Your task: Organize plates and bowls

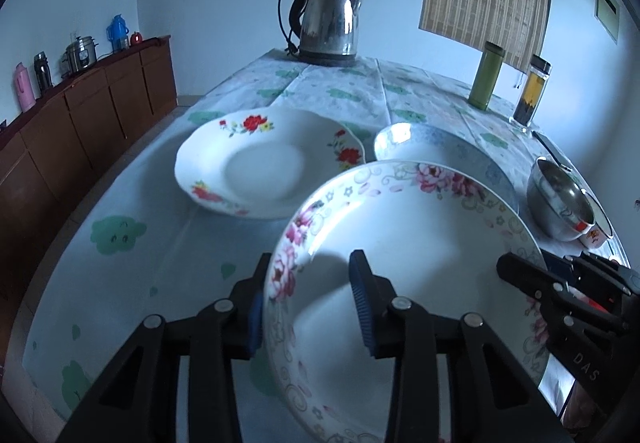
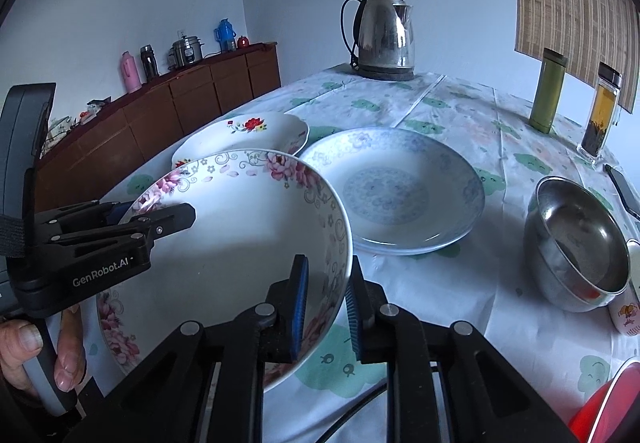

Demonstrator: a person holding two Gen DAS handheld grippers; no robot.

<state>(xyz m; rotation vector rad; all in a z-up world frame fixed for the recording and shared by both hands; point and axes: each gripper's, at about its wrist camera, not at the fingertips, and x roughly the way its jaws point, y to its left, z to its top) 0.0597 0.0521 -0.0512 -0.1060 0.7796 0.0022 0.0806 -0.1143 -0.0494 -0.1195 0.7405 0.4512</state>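
Observation:
A deep white plate with pink flowers (image 1: 408, 243) (image 2: 240, 243) is held between both grippers, slightly above the tablecloth. My left gripper (image 1: 310, 311) (image 2: 152, 211) is shut on its left rim, one blue pad inside the rim and one outside. My right gripper (image 2: 327, 311) (image 1: 548, 263) is shut on the right rim in the same way. Behind it on the table lie a red-flowered plate (image 1: 272, 163) (image 2: 248, 131) and a blue-patterned plate (image 1: 440, 151) (image 2: 400, 187). To the right, a steel bowl (image 1: 560, 203) (image 2: 576, 239) stands next to a small cartoon-printed bowl (image 1: 592, 239) (image 2: 628, 315).
At the table's far end stands a steel kettle (image 1: 328, 23) (image 2: 384, 35). A green flask (image 1: 486, 75) (image 2: 548, 91), a tea bottle (image 1: 532, 91) (image 2: 602, 111) and a phone (image 2: 624, 191) line the right edge. A wooden sideboard (image 1: 80, 115) runs along the left wall. A person's hand (image 2: 24, 343) holds the left gripper.

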